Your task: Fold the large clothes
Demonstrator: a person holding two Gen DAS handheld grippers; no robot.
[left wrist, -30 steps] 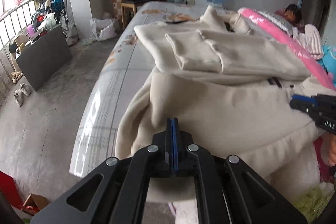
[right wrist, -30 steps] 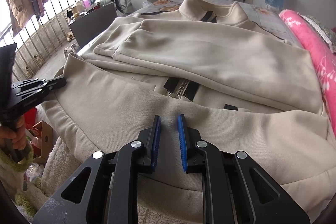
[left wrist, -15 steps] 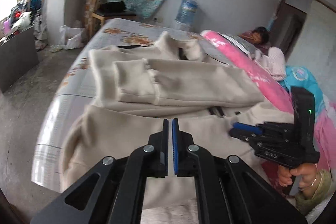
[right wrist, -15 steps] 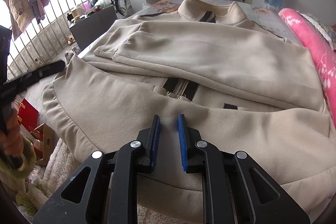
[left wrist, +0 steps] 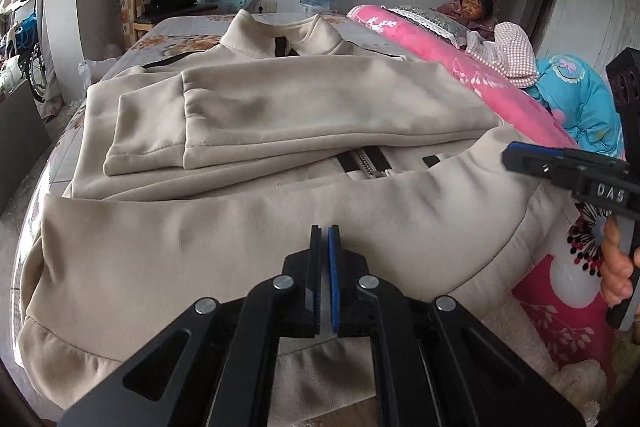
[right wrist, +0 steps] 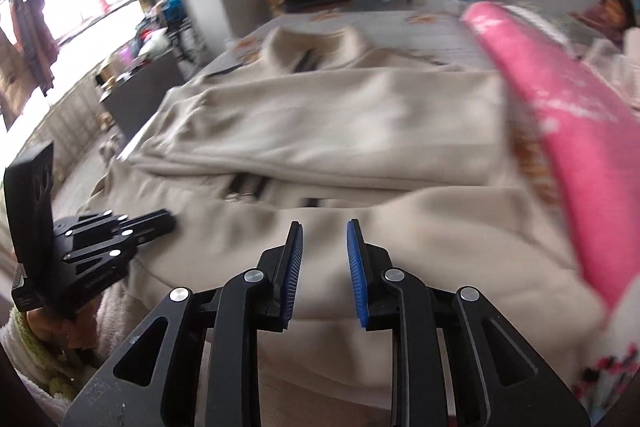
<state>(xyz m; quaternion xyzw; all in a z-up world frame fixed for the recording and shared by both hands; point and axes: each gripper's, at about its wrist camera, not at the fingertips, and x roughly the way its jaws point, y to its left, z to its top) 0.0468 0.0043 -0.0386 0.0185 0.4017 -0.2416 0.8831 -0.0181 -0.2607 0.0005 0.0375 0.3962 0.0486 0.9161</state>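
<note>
Jacket (left wrist: 280, 227) on bed (left wrist: 188, 39) (right gripper (right wrist: 324, 231) opening, empty)

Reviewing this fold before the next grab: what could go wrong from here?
1. Left gripper is shut with no cloth between its pads, so it must open before it can take the beige jacket.
2. Right gripper jaws are opening with nothing between them. That view is blurred, so it may miss the hem.
3. Folded sleeves lie loose and could slide.
</note>
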